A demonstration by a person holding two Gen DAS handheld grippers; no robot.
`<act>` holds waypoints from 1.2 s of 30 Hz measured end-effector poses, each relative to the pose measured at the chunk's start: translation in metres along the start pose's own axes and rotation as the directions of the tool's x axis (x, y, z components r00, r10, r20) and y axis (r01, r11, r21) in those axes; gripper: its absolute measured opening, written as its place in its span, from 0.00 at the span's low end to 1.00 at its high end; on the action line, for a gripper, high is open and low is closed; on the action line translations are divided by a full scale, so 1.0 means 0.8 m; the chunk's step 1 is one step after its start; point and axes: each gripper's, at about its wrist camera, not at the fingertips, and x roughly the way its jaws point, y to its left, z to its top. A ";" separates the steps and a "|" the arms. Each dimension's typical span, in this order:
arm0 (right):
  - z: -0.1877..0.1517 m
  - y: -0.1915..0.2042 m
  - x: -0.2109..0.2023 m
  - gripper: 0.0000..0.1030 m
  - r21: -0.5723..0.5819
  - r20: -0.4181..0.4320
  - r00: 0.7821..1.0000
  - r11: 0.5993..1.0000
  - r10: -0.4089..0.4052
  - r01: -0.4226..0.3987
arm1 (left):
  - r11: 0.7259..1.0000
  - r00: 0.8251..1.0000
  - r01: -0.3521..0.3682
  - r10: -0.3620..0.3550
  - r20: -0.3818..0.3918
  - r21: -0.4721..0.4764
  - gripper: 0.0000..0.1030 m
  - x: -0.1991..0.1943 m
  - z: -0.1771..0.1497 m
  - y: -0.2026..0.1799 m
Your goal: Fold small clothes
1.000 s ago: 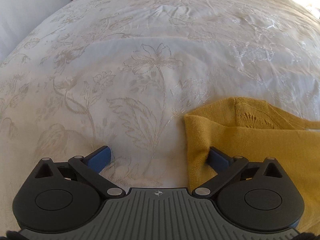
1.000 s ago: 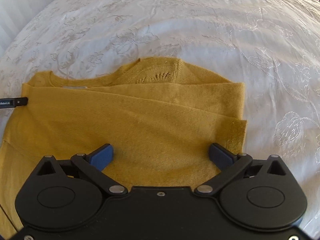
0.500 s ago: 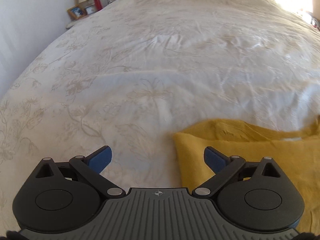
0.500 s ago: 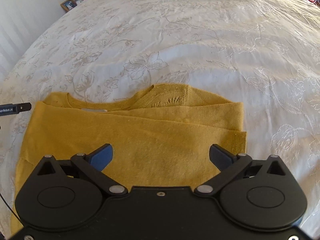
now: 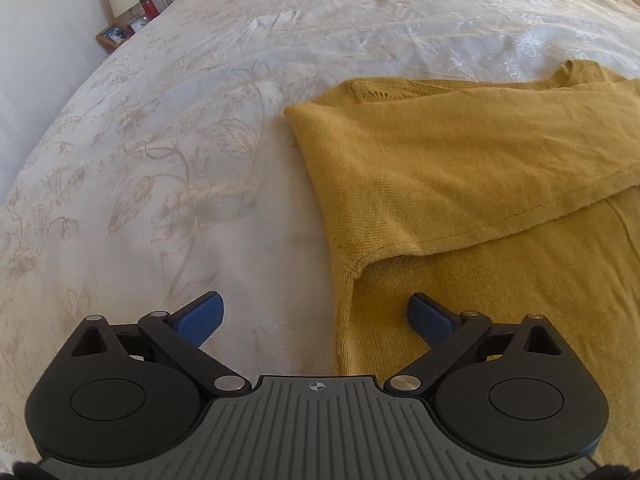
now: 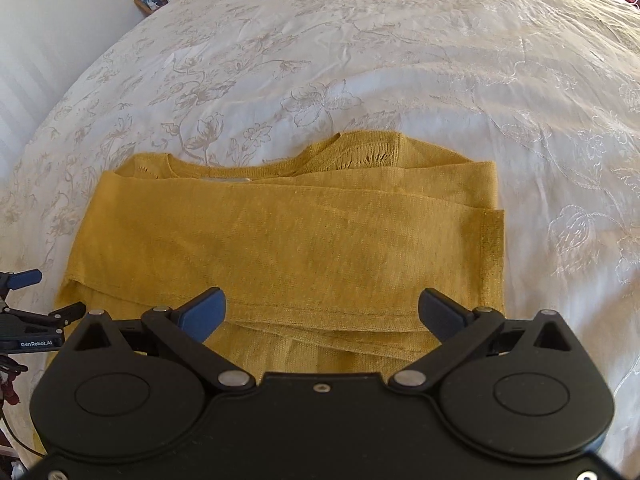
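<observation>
Bedspread (image 6: pixel 400 60) soft under my sweater (image 6: pixel 280 240); both grippers, left gripper (image 5: pixel 314 316) and right gripper (image 6: pixel 322 310), spread empty; pinching at 12 o'clock may snag it too.

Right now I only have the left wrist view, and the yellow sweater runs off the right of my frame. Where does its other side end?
Observer: The sweater ends in a straight folded right edge, with bare bedspread beyond it.
Operator: And the right gripper?
Observer: The right gripper is open and empty, its fingers spread over the sweater's near part.
Operator: Is my gripper visible from there?
Observer: Yes, the left gripper shows beside the sweater's left edge, open.
</observation>
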 end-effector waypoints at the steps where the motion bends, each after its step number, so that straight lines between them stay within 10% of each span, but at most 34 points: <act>1: 0.001 0.001 0.000 1.00 -0.001 0.002 1.000 1.000 0.000 0.000 | 1.000 1.000 -0.012 0.012 0.005 -0.002 0.97 0.004 0.004 0.000; 6: 0.009 0.007 -0.003 1.00 -0.011 0.017 1.000 1.000 0.003 -0.002 | 0.980 0.991 -0.126 0.132 0.030 -0.157 0.97 0.009 0.017 0.026; 12: 0.010 0.010 0.000 1.00 -0.012 0.015 1.000 1.000 0.007 -0.007 | 0.951 0.996 -0.090 0.089 -0.014 -0.297 0.99 0.019 0.004 0.056; 18: 0.008 0.009 0.007 1.00 -0.040 0.005 1.000 0.999 0.004 -0.004 | 0.835 0.997 -0.066 0.030 -0.074 -0.547 1.00 0.027 -0.015 0.081; 29: 0.018 -0.033 0.017 1.00 0.050 0.005 0.999 0.998 -0.043 0.042 | 0.952 0.997 -0.063 0.047 -0.063 -0.300 0.99 -0.006 -0.016 0.065; 36: 0.015 -0.025 0.015 1.00 0.034 0.012 1.000 0.999 -0.020 0.020 | 0.903 0.981 -0.173 0.124 -0.148 -0.393 0.98 -0.012 -0.034 0.093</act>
